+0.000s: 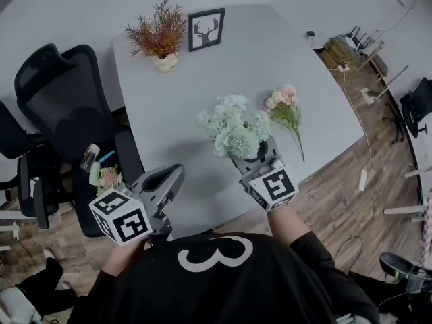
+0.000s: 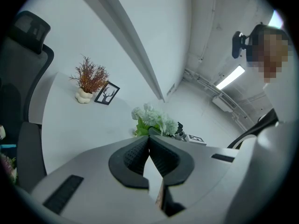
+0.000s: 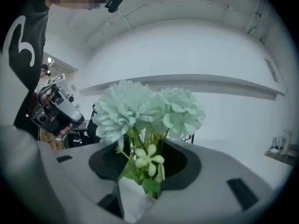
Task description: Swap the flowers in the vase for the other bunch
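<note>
A mint-green flower bunch stands at the near middle of the white table. My right gripper is shut on its stems from the near side. In the right gripper view the stems and leaves sit between the dark pads, with the blooms above. What lies under the stems is hidden. A pink flower bunch lies flat on the table just to the right. My left gripper hovers at the near left table edge, shut and empty. Ahead of it is the green bunch.
A cream vase with a rust-brown dried plant and a framed deer picture stand at the far left of the table. Black office chairs crowd the left side. A small bottle and a little pink posy rest there.
</note>
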Tool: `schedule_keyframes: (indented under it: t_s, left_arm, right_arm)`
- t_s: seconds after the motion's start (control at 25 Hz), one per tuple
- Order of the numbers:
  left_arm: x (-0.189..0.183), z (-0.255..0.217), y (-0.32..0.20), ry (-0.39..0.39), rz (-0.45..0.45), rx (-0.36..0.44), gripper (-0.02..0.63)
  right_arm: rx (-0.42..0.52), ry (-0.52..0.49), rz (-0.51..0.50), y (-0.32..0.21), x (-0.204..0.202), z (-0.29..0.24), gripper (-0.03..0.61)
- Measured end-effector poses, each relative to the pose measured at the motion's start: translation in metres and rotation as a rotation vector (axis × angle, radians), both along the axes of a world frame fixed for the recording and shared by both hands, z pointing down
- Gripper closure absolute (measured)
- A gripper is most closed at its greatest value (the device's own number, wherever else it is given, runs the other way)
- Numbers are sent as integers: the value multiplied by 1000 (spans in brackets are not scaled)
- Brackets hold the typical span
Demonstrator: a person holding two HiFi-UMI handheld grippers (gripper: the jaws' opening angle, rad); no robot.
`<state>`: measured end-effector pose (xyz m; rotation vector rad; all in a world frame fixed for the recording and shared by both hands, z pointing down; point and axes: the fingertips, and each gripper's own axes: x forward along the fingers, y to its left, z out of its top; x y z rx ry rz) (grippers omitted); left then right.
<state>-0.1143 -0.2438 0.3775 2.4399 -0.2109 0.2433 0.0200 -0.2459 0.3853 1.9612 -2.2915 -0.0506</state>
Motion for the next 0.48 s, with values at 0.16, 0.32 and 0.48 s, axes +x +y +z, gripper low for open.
schedule_keyframes:
  t_s: [0.16, 0.32, 0.48]
  left_arm:
    - [1, 1, -2, 2, 2, -7, 602]
    - [4, 2, 0, 1, 13, -12, 602]
    - [7, -1, 0, 9, 21, -8, 601]
  right_arm:
    - [-3, -21, 4, 0, 3, -2, 427]
    - [-22, -44, 11, 0, 6, -1, 494]
    - [-12, -60, -7, 1, 6, -5, 517]
